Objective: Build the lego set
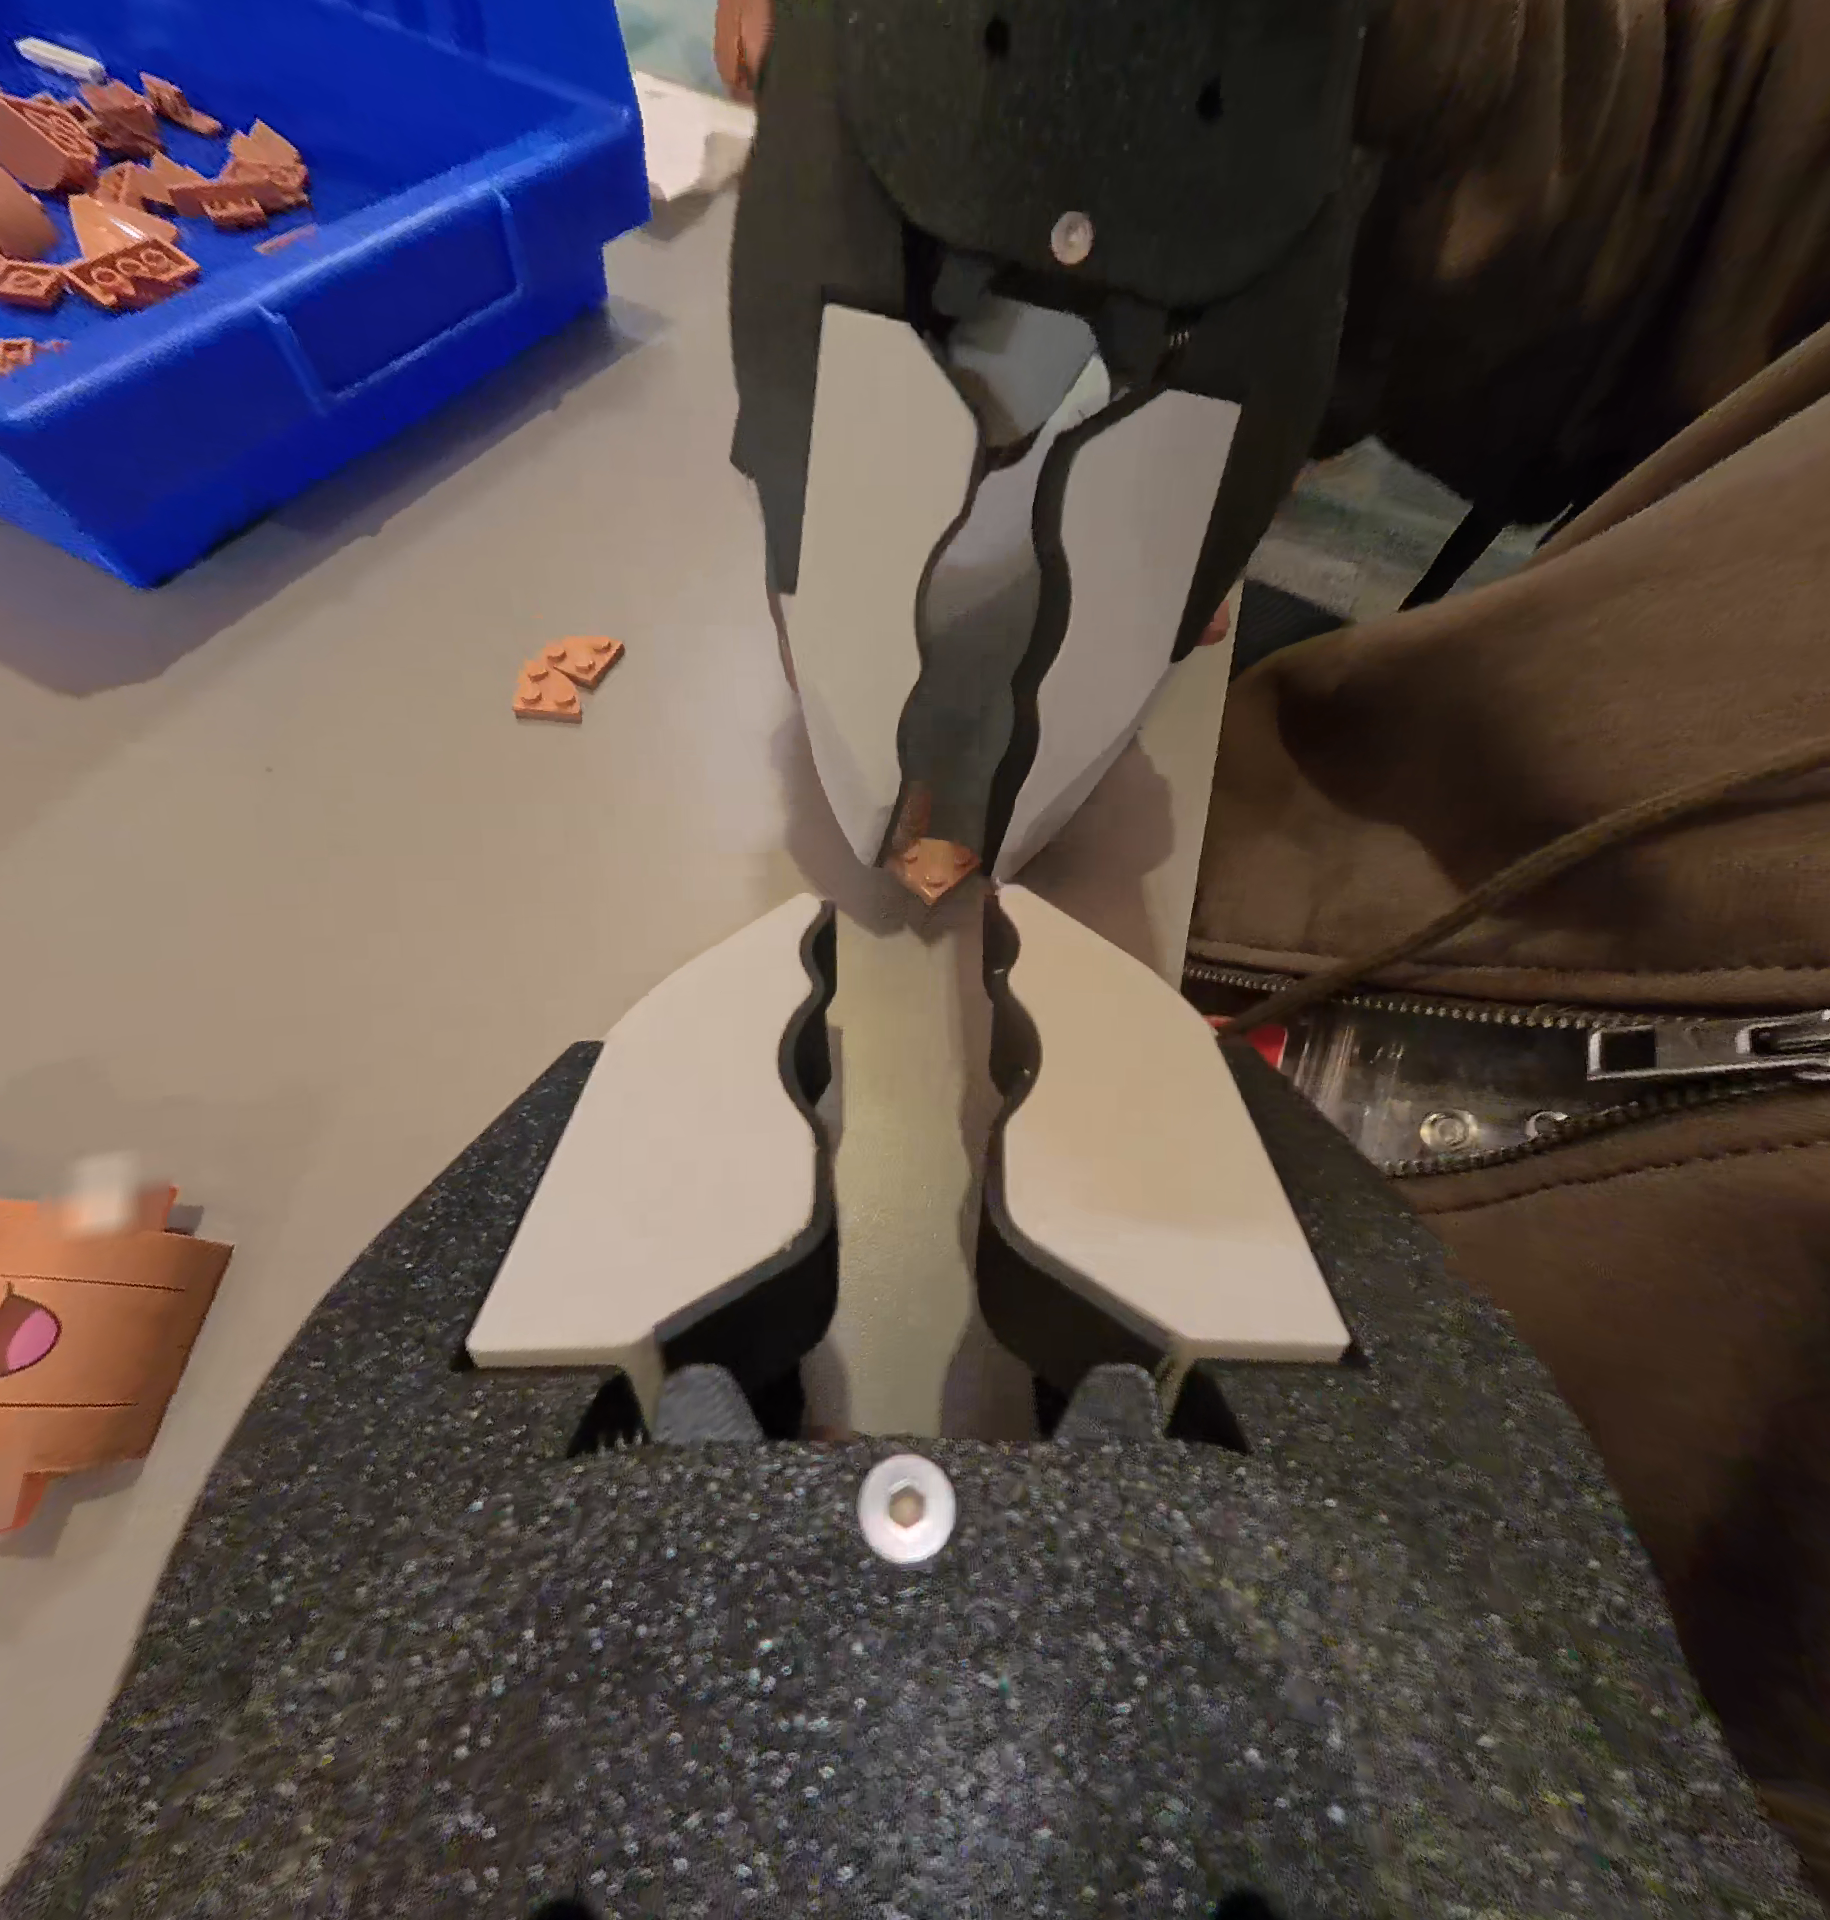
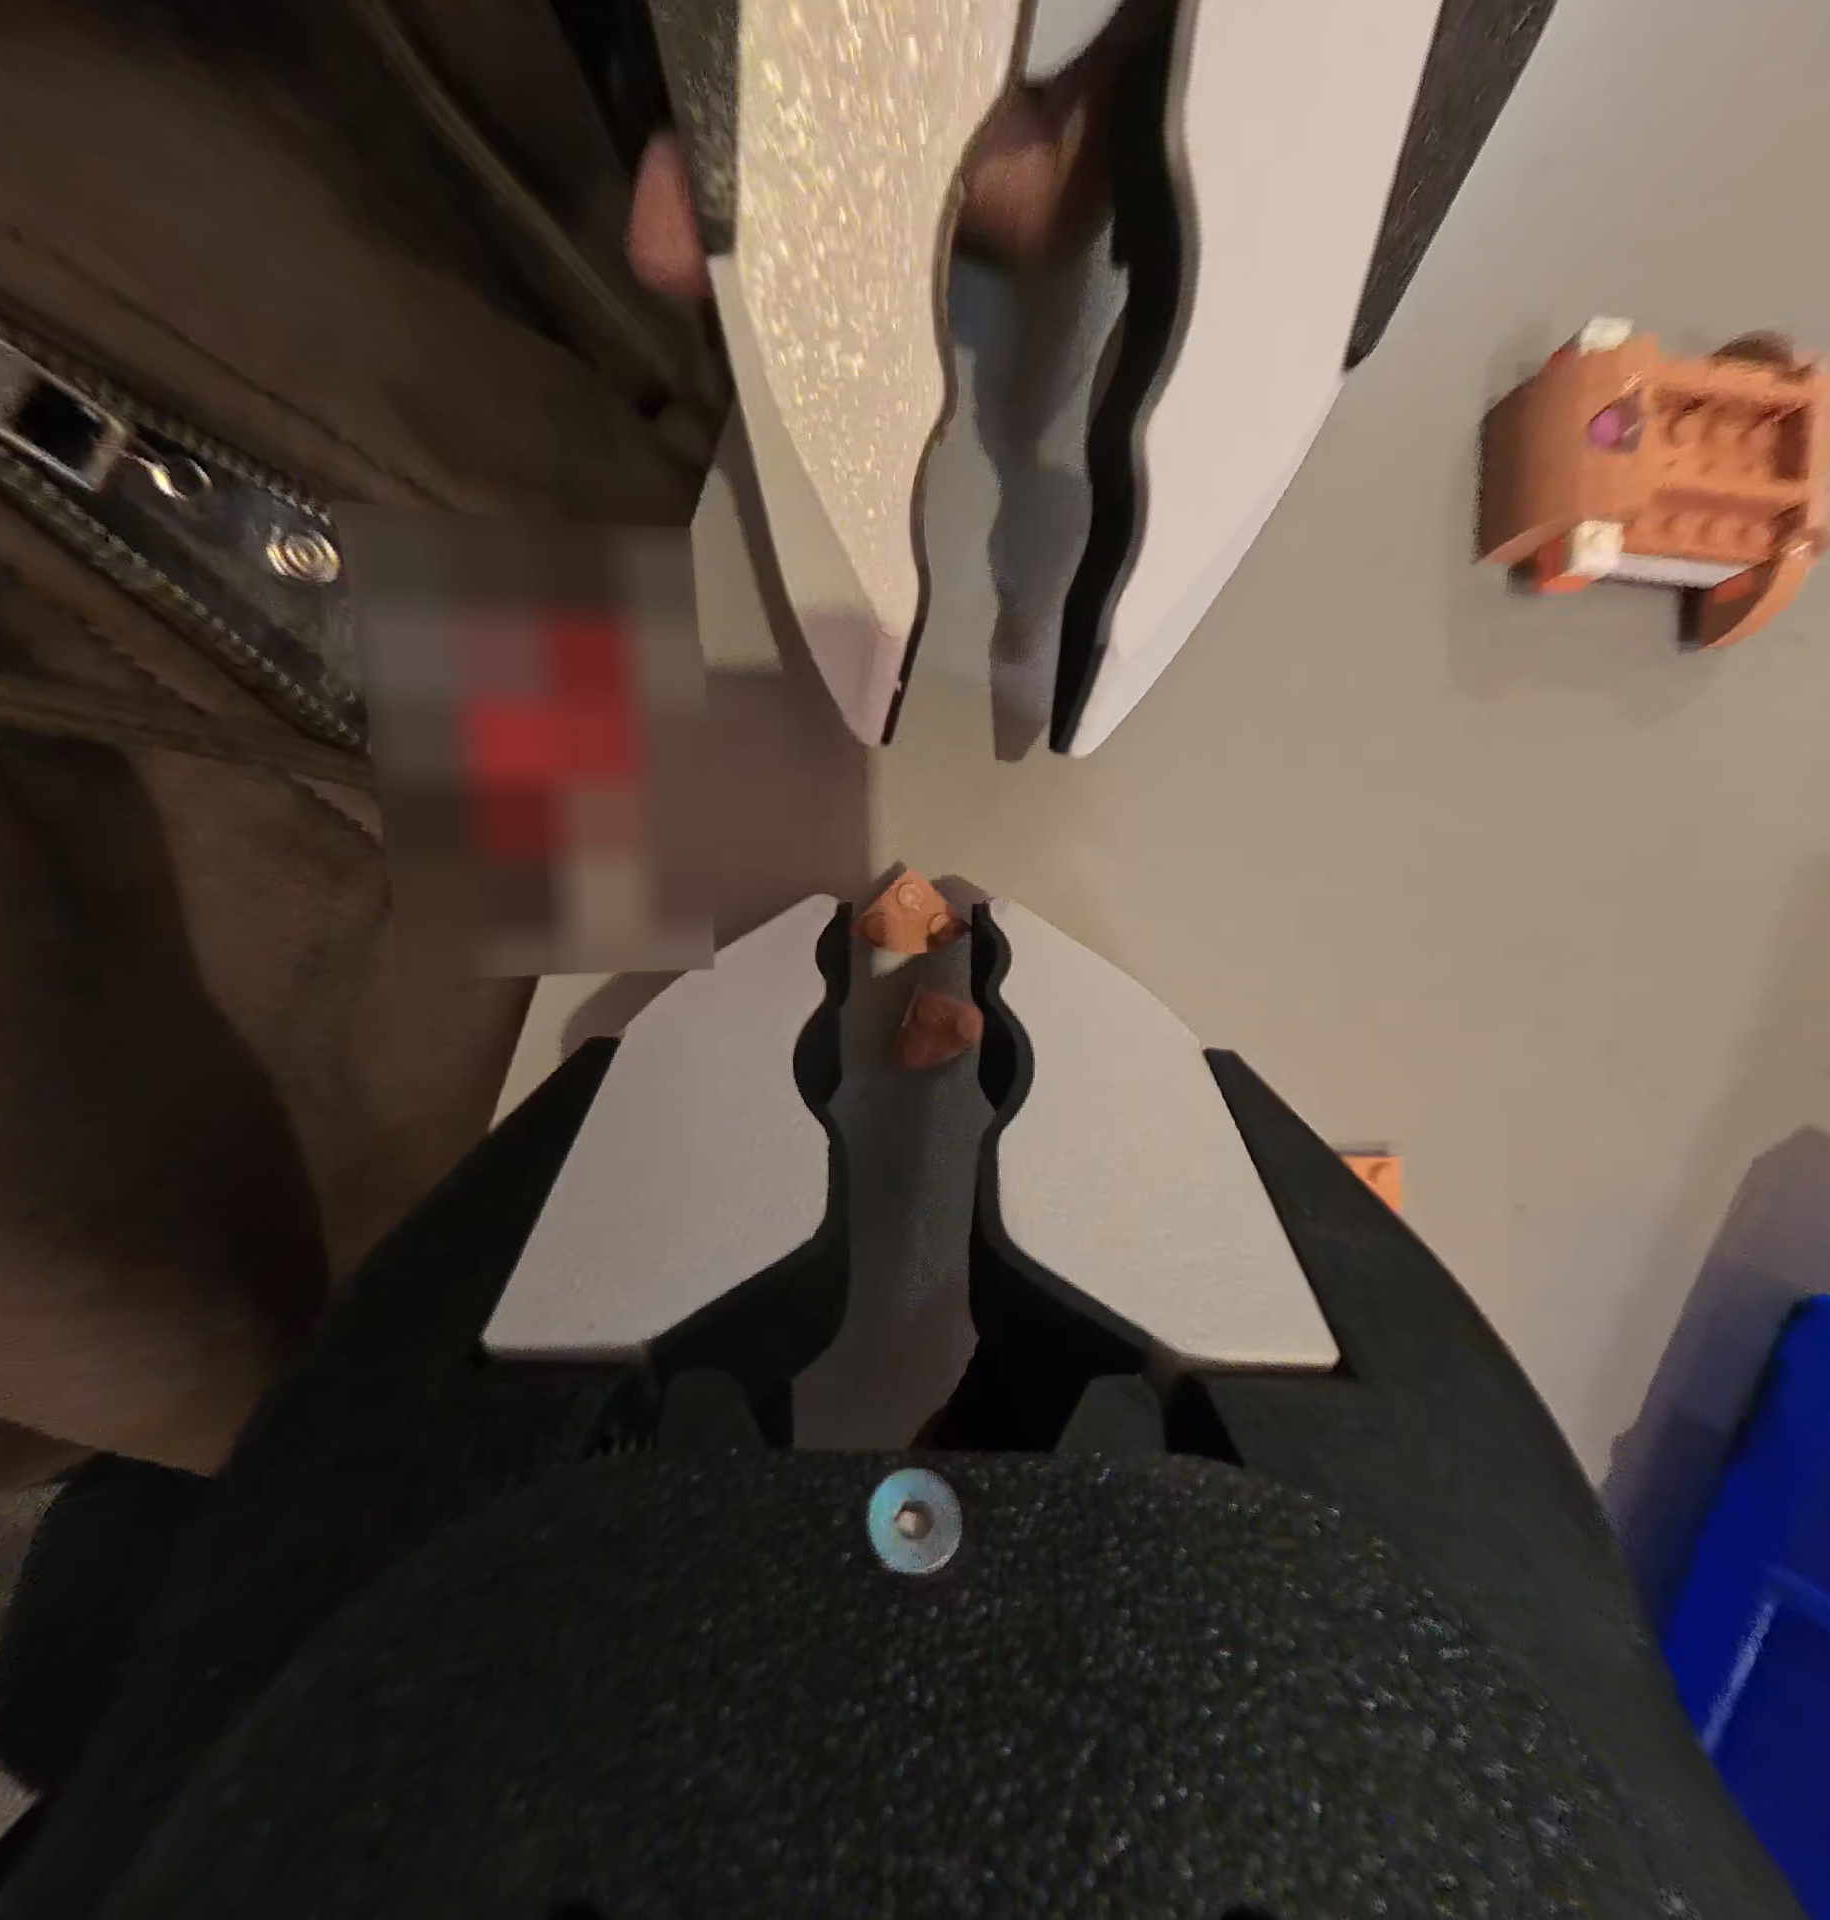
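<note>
A small orange plate (image 1: 930, 864) with studs on its face sits pinched at the very tips of the right tongs (image 1: 937, 862), one corner jutting out past the fingertips. In the right wrist view the same small orange plate (image 2: 903, 925) shows between that view's own tips, the right tongs (image 2: 909, 920) closed on it, and a second, darker orange bit (image 2: 937, 1029) shows in the gap just behind it; whether that bit is a separate piece or a mirrored glimpse cannot be told.

The left tongs (image 1: 911, 909) point straight at the right pair, tip to tip, with their fingers held a narrow way apart and nothing between them. Their tips come just beside the jutting corner of the plate; whether they touch it cannot be told from the left wrist view. In the right wrist view the left tongs (image 2: 968, 743) hang slightly parted, a clear gap from the plate.

Farther out on the grey counter (image 1: 319, 883), a pair of joined orange wedge plates (image 1: 568, 677) lies to the left and beyond the tips. A blue bin (image 1: 371, 312) of loose orange pieces (image 1: 100, 197) stands at the far left. A partly built orange model (image 1: 69, 1340) lies at the near left edge, and shows again, blurred, as an orange block (image 2: 1659, 478) in the right wrist view. A person's brown zipped jacket (image 1: 1565, 831) fills the right side.
</note>
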`<act>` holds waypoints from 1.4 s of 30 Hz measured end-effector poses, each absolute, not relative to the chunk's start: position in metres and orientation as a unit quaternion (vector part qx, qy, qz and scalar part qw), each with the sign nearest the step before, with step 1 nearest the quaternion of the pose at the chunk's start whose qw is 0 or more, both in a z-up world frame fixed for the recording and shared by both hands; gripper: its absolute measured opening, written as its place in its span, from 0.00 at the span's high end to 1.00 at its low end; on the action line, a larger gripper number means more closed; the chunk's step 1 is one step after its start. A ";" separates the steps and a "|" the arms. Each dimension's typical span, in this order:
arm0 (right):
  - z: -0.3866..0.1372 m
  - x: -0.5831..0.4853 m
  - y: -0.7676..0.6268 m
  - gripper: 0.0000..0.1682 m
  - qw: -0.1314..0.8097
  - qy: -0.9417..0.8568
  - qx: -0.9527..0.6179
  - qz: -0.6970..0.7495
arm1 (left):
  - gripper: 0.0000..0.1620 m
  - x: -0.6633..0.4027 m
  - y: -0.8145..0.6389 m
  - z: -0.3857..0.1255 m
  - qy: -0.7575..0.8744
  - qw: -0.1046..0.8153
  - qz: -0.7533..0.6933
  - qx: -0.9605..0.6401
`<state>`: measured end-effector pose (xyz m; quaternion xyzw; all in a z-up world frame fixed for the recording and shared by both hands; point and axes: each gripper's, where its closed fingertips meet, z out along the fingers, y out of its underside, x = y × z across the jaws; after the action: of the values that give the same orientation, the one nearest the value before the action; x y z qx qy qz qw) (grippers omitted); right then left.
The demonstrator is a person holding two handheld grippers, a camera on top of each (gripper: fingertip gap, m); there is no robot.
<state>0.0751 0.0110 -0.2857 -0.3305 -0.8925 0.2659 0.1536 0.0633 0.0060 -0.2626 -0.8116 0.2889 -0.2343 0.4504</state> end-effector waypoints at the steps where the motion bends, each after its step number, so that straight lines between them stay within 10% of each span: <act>1: -0.278 0.073 0.010 0.87 0.166 -0.889 -0.326 0.276 | 0.83 0.063 0.006 -0.258 0.277 0.458 -0.252 -0.806; 20: -0.224 0.053 0.015 0.87 0.299 -0.880 -0.259 0.262 | 0.92 0.057 0.020 -0.211 -0.009 0.419 -0.579 -0.699; 42: -0.225 0.048 0.026 0.87 0.269 -0.881 -0.284 0.267 | 0.68 0.064 0.035 -0.197 -0.193 0.370 -0.704 -0.574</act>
<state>0.0481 0.0261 -0.2246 -0.2839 -0.8808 0.2673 0.2687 0.0638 0.0347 -0.1970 -0.5740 -0.1926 -0.7045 0.3704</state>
